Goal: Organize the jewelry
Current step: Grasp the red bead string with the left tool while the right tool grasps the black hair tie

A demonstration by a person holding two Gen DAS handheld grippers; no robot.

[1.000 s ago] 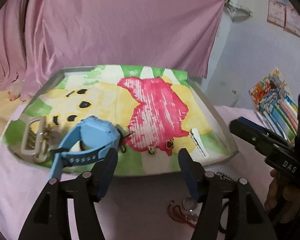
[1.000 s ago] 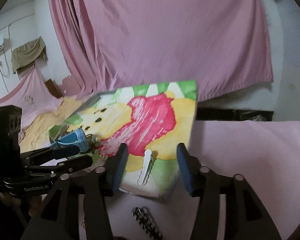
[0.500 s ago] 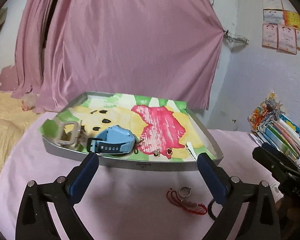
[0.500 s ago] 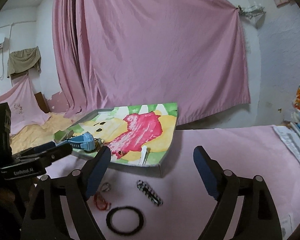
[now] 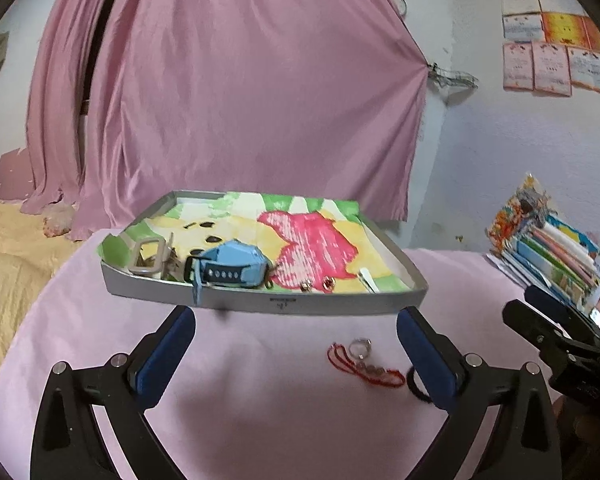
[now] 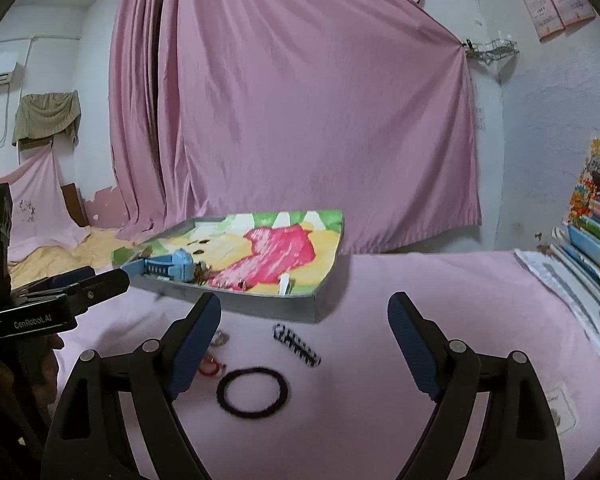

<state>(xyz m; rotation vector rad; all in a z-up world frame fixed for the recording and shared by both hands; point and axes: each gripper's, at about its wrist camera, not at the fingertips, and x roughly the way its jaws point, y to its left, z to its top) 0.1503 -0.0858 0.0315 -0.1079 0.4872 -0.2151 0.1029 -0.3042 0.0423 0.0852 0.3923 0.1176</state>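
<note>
Both pairs of jaws stand spread wide with nothing between the pads. The left gripper [image 5: 296, 344] hangs over the pink tablecloth [image 5: 260, 400], short of the tray's near rim; the right gripper [image 6: 304, 340] hangs beside it, off the tray's near right corner.

Loose pieces lie on the cloth just ahead of the jaws. A black hair tie [image 6: 253, 391] lies flat between the right gripper's fingers, slightly towards its left one. Just beyond it is a black-and-white hair clip [image 6: 296, 345], its long axis running diagonally from near right to far left, pointing at the tray. A red cord bracelet [image 5: 364, 368] and a small silver ring [image 5: 360, 347] sit towards the left gripper's right finger. By my reckoning the right hand is nearer the tie and clip, the left nearer the ring and bracelet.

The grey tray [image 5: 260, 304], lined with a cartoon drawing, already holds a blue watch [image 5: 228, 266], a silver buckle-like piece [image 5: 148, 256], two small earrings [image 5: 318, 285] and a white clip [image 5: 367, 280]. The earrings are too small to make out; the right finger hides part of the hair tie in the left view.
</note>
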